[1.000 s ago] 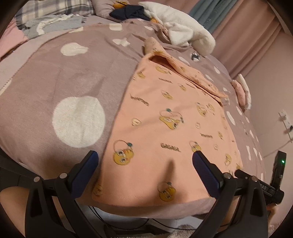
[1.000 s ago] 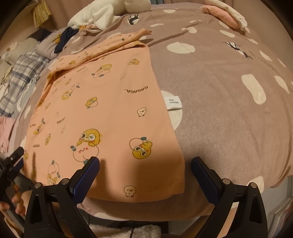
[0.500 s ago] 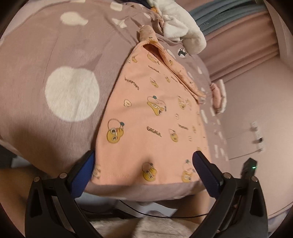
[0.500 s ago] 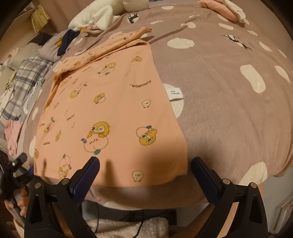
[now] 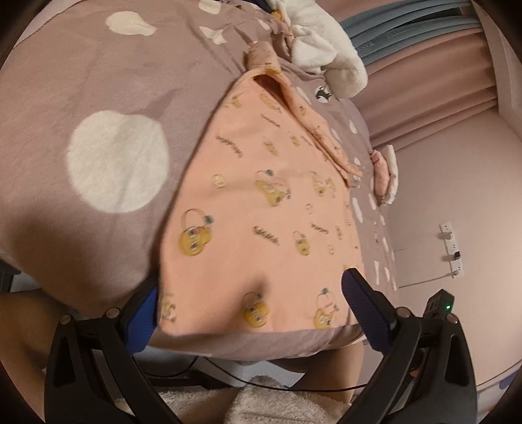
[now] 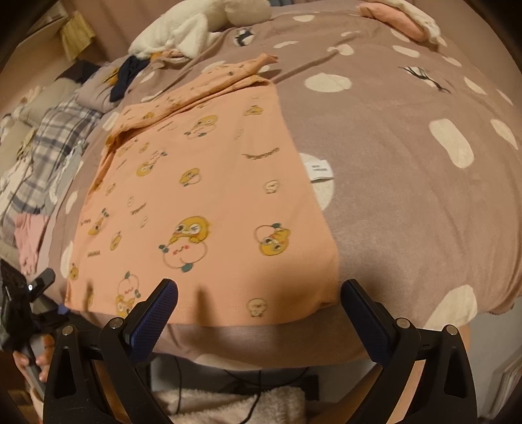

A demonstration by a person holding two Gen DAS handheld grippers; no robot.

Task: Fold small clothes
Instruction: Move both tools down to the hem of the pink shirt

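A peach shirt with yellow cartoon prints lies spread flat on the bed, its bottom hem running along the bed's near edge. The bed is covered by a mauve blanket with white spots. The shirt's sleeves are folded in across its far end, toward the middle of the bed, and a small white label sticks out from its right side.

The left gripper hangs at the near edge with its fingers spread wide, one on each side of the hem's left part; the left finger sits partly behind the hanging cloth. The right gripper is also at the near edge, fingers wide apart, straddling the hem's right part and holding nothing.

A white fluffy pile and a dark garment lie toward the far edge, a plaid cloth along the left edge, and a folded pink piece at the far right corner.
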